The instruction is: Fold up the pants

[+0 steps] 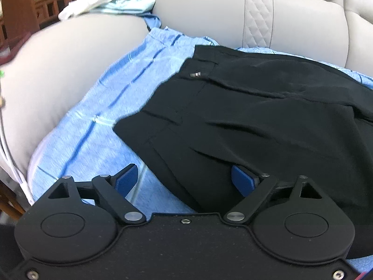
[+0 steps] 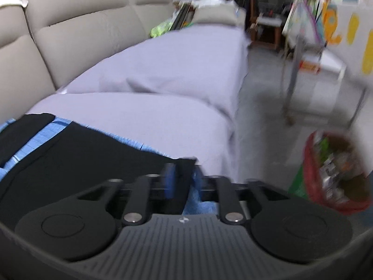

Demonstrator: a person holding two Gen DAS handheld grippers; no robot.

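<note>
The black pants (image 1: 268,116) lay on a blue checked cloth (image 1: 98,116) spread over the seat of a beige sofa (image 1: 209,11). The left wrist view alone showed their waistband with a small metal clasp (image 1: 195,75); there the left gripper (image 1: 186,179) stood wide open, the pants' edge lying between its blue pads, unpinched. Only the right wrist view showed the right gripper (image 2: 183,182), nearly closed on a corner of the dark fabric, plus a lilac sheet (image 2: 174,74) and a red bag (image 2: 335,175) beyond.
</note>
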